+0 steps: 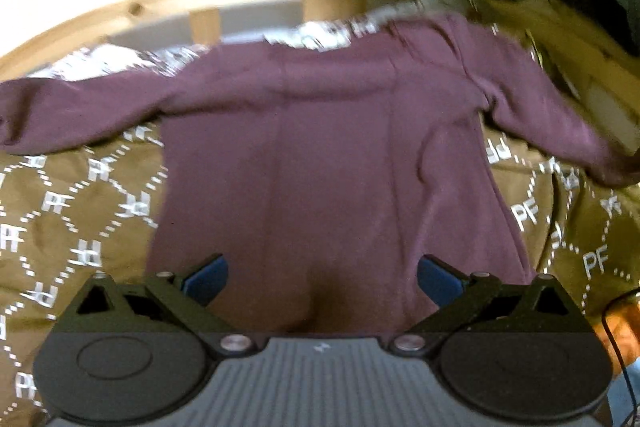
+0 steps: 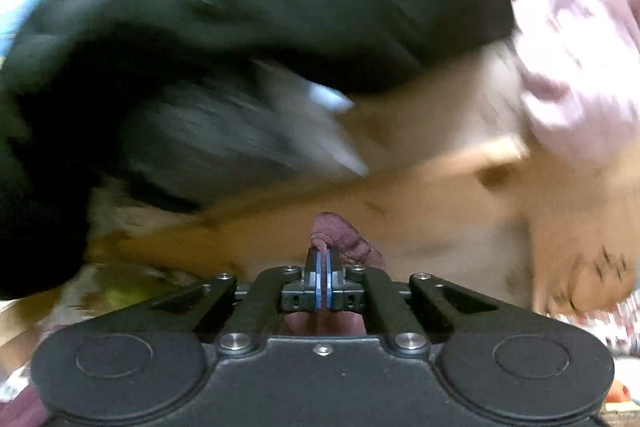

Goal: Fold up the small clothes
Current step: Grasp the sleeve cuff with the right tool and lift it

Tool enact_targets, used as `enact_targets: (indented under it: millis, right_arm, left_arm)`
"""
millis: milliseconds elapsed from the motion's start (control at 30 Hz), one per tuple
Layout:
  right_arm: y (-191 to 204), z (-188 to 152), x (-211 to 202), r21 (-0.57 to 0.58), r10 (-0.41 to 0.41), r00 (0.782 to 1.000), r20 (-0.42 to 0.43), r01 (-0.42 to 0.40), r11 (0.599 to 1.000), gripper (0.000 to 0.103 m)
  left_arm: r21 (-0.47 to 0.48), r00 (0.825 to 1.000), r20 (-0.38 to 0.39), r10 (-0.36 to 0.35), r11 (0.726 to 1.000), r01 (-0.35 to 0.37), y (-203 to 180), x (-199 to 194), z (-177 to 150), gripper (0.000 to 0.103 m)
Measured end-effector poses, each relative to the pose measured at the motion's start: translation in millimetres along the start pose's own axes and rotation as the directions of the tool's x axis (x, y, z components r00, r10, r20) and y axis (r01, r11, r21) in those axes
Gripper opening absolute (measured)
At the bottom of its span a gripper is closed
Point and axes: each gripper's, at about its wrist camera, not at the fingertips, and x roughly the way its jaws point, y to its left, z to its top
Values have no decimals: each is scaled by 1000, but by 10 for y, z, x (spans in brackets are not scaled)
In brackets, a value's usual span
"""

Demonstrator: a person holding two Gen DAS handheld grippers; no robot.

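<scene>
Right claw [image 2: 322, 277] clamped on maroon shirt [image 1: 320, 147] sleeve cuff; left claw [image 1: 322, 277] apart above hem. Carry sleeve flat across body, keeping patterned bedspread [image 1: 80, 219] unrumpled.

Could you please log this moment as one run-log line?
left gripper: open, above maroon long-sleeved top | right gripper: shut on maroon fabric | top: spread flat on patterned brown bedcover
</scene>
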Motion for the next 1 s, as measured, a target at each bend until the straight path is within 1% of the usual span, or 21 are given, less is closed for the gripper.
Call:
enact_targets:
  millis: [67, 133, 200, 267, 300, 367, 400, 467, 500, 533, 633, 667, 700, 733, 800, 833, 867, 900, 967, 1000]
  right_arm:
    - [260, 34, -156, -70, 88, 994, 59, -83, 994, 1]
    - [547, 55, -337, -127, 199, 976, 85, -188, 974, 1]
    - [864, 27, -491, -180, 326, 942, 83, -307, 934, 1]
    - [1206, -50, -676, -235, 464, 884, 54, -441, 866, 1]
    - [1391, -122, -761, -261, 530, 848, 26, -506, 822, 1]
    - [1688, -274, -934, -308, 630, 775, -43, -610, 730, 1]
    - [1832, -369, -1017, -336, 670, 738, -82, -654, 678, 1]
    - [2091, -634, -1223, -391, 737, 650, -182, -736, 553, 1]
    - [2177, -747, -1299, -409, 753, 618, -227, -762, 502, 1]
    - [2249, -902, -1351, -422, 764, 578, -288, -793, 440, 1]
    - [2316, -1253, -1435, -428, 753, 484, -445, -854, 296, 1]
    - [2294, -1367, -1500, -423, 744, 458, -486, -869, 258, 1]
    - [2266, -1462, -1523, -413, 729, 424, -537, -886, 212, 1]
    - [2242, -1526, -1567, -404, 715, 400, -573, -897, 179, 2]
    - [2222, -1623, -1637, -387, 694, 364, -622, -913, 131, 10]
    - [2177, -1620, -1676, -378, 689, 346, -637, -919, 112, 21]
    - [2150, -1580, -1665, -370, 687, 335, -645, -923, 103, 33]
    - [2123, -1522, -1636, -362, 686, 328, -650, -927, 100, 39]
    - [1954, -1401, -1563, -336, 686, 317, -654, -935, 112, 59]
    - [1868, -1362, -1496, -326, 686, 319, -654, -937, 125, 63]
  left_arm:
    - [-31, 999, 30, 14, 999, -13, 153, -101, 17, 103]
    - [-81, 997, 58, 47, 996, -42, 345, -195, 35, 103]
    - [-152, 992, 90, 87, 986, -73, 569, -292, 39, 103]
    - [-226, 986, 113, 126, 969, -98, 789, -370, 31, 103]
    - [-258, 982, 121, 142, 960, -108, 896, -405, 19, 102]
    - [-315, 976, 127, 177, 940, -130, 1092, -459, -11, 102]
    - [-337, 973, 127, 192, 931, -140, 1173, -475, -46, 102]
    - [-370, 969, 123, 214, 916, -155, 1310, -490, -85, 102]
    - [-381, 968, 119, 222, 910, -162, 1376, -492, -107, 102]
    - [-386, 967, 115, 228, 907, -168, 1413, -489, -129, 102]
    - [-385, 965, 95, 243, 903, -190, 1492, -470, -182, 102]
    - [-382, 965, 88, 245, 903, -195, 1506, -452, -188, 102]
    - [-379, 966, 81, 245, 904, -198, 1494, -410, -172, 102]
    - [-375, 966, 76, 247, 905, -201, 1493, -392, -169, 102]
    - [-368, 966, 71, 248, 907, -206, 1465, -376, -185, 102]
    - [-364, 967, 73, 245, 909, -203, 1455, -374, -189, 102]
    - [-359, 968, 78, 239, 913, -196, 1442, -363, -177, 102]
    - [-353, 968, 86, 234, 916, -190, 1401, -382, -191, 102]
    - [-345, 969, 104, 223, 922, -175, 1357, -371, -174, 102]
    - [-340, 970, 113, 217, 926, -167, 1327, -364, -163, 103]
